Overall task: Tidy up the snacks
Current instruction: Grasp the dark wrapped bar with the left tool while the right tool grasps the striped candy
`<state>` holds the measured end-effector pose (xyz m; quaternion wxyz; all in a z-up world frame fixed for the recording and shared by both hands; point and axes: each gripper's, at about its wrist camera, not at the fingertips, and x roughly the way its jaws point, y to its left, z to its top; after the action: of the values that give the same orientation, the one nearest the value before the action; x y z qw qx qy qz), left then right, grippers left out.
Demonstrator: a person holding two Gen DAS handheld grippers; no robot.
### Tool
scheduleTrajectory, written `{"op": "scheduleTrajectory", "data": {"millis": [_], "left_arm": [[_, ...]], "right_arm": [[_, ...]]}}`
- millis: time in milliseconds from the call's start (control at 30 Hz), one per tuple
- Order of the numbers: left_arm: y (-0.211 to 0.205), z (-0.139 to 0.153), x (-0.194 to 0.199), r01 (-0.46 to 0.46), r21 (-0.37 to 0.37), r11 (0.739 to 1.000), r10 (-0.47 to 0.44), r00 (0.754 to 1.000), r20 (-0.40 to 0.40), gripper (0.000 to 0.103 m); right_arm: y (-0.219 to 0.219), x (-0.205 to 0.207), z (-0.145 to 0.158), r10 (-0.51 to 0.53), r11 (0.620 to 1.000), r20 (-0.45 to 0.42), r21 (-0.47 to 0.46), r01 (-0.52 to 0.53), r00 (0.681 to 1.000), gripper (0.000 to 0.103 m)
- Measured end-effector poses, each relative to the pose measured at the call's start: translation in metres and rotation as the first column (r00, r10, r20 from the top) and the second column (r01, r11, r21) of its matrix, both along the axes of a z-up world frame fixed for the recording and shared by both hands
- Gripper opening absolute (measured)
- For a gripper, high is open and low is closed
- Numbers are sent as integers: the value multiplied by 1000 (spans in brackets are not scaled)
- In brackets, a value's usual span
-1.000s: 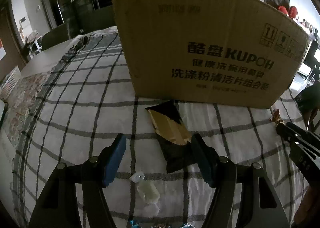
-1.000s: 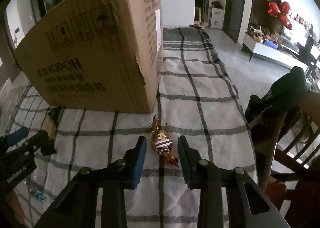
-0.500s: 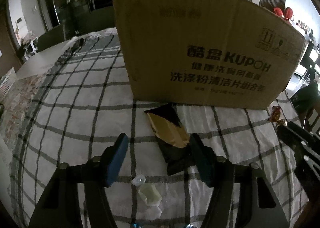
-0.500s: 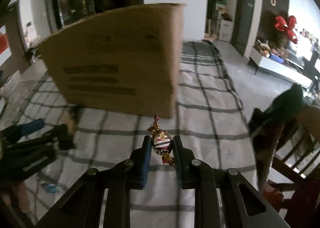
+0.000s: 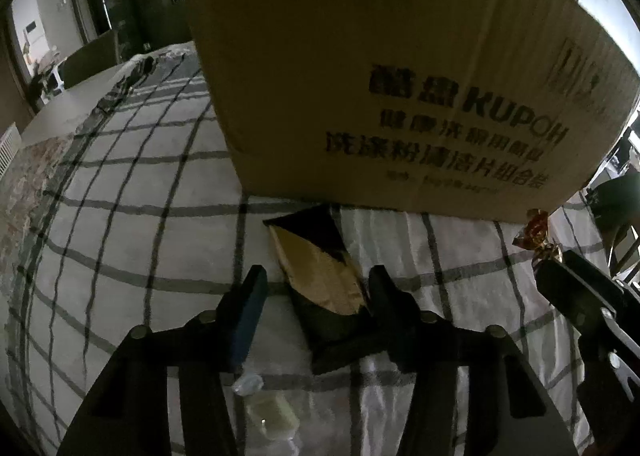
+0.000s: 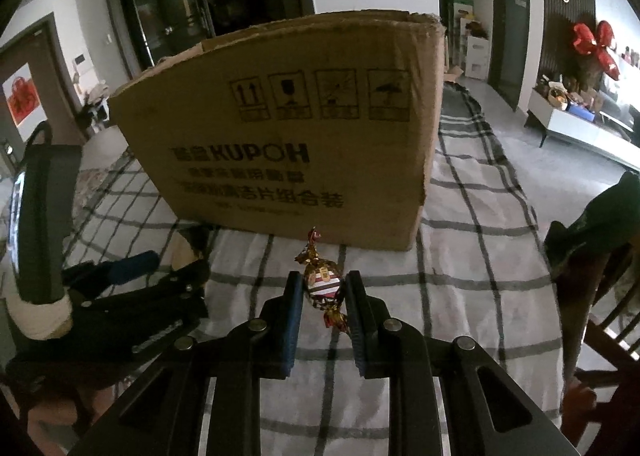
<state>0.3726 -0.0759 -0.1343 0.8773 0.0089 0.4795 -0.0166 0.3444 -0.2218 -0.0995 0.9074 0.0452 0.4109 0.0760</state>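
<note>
Two claws are at work over the checked cloth on the desk [image 6: 480,216]. Nearest to me, the right claw [image 6: 322,288] is closed on a striped candy [image 6: 322,285], pinched across its round middle and held above the cloth. The candy's long axis runs fore and aft between the fingers, one twisted foil end poking toward the cardboard box [image 6: 288,144], the other trailing back toward the hand. The box stands straight ahead of that claw, so I reckon the coming move turns on lifting the candy up and over the near wall to drop it in.

Off to its left, the left claw [image 5: 316,288] is spread wide and low over a dark and gold snack packet [image 5: 320,276] that lies flat on the cloth. The packet's long axis runs roughly away from the claw, slanting a little leftward, its far corner nearly against the foot of the box. The right finger looks to be touching its edge, the left finger well clear. A small clear jelly cup [image 5: 272,416] sits on the cloth just behind those fingers, closer to the desk's near edge.
</note>
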Motion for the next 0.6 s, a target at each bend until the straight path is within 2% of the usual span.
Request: {"op": "scheduleTrajectory", "data": {"millis": [133,300,600], "left_arm": [[0,-1,1,7,-19,1000,-7,1000,0,37],[7,5,-3,2,-35,999,-1,1000,17,35],[9,35,-34,42,-40,998,-39,996,79,35]], "right_arm": [[1,1,-1,3,1000,-2,19,-3,1000,23],[3,0,1,11,999,3,31,-11,1000,23],[2,-10,13,16,997,22,69,-18,1000,23]]}}
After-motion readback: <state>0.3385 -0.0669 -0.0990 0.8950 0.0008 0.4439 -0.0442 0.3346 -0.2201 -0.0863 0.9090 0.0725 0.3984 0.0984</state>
